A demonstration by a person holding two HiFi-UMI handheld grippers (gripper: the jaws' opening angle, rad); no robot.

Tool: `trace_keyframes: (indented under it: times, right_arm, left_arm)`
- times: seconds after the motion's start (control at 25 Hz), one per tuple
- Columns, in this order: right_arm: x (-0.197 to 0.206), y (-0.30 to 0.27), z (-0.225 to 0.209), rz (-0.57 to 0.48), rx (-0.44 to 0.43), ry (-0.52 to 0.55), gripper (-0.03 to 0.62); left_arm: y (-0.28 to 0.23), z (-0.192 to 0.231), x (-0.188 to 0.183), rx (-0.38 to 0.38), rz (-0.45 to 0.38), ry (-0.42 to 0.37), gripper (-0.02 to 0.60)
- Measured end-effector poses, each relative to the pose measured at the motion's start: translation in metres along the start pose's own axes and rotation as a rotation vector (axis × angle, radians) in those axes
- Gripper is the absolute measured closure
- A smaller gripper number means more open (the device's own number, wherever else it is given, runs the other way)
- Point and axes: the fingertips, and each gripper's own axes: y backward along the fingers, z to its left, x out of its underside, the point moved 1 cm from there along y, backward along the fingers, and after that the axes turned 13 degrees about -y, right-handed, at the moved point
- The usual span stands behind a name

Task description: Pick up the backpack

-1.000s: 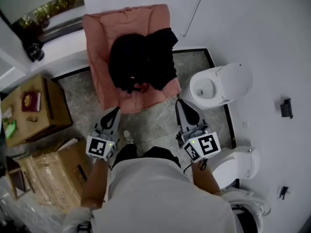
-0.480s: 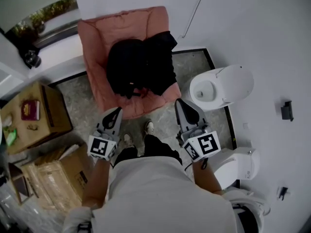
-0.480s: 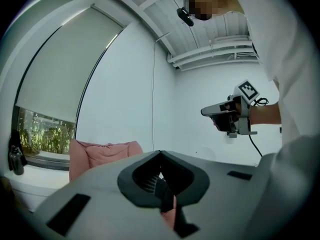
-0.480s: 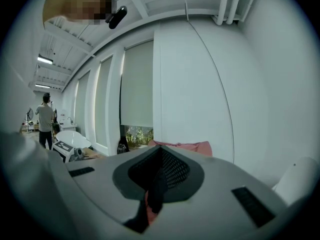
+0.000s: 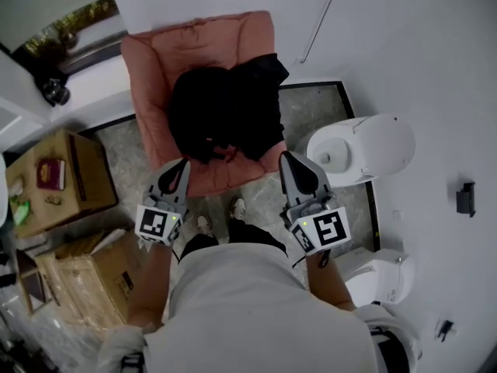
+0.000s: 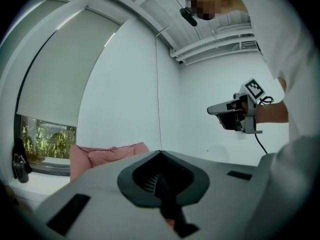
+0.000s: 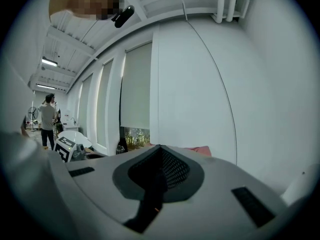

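Black fabric is slumping in a soft heap on the pink armchair (image 5: 155, 76). This is the backpack (image 5: 225, 115), lying just ahead of both grippers and in the gap between their two lines. The left gripper (image 5: 182, 166) and the right gripper (image 5: 287, 160) are hovering near the seat's front edge, neither touching the bag. Each is showing its jaws drawn together with nothing between them.

The bag is looking limp and unstructured, so it will probably sag and fold when lifted rather than hold its shape. Its weight is hard to judge from here. Pinching loose cloth is risking a slip. A top handle or a shoulder strap would be the surest hold, but the dark folds are hiding which part is which. Something like a loop may be lying at the bag's near edge, ahead and inward of the left gripper.
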Motion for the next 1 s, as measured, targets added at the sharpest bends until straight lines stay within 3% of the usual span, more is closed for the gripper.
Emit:
trace_keyframes:
  times: [0.2,0.32,0.52,0.72,1.0]
  right_arm:
    - [0.013,-0.015,-0.028,0.034,-0.014,-0.048,0.572]
    - [0.019,-0.032,-0.031,0.053,-0.044,-0.038,0.572]
    - [0.040,-0.051,-0.043,0.110,-0.059,-0.022,0.572]
    - [0.071,-0.070,-0.053,0.147,-0.068,-0.078,0.572]
    - [0.114,-0.109,-0.049,0.183,-0.131,-0.105,0.572]
  left_arm:
    - [-0.023,0.008,0.000,-0.028,0.029,0.000,0.566]
    - [-0.028,0.024,0.017,-0.047,0.053,-0.029,0.566]
    - [-0.046,0.039,0.046,-0.075,0.059,-0.004,0.566]
    - [-0.074,0.047,0.088,-0.067,0.089,0.038,0.566]
    - [-0.111,0.070,0.137,-0.022,0.126,0.029,0.565]
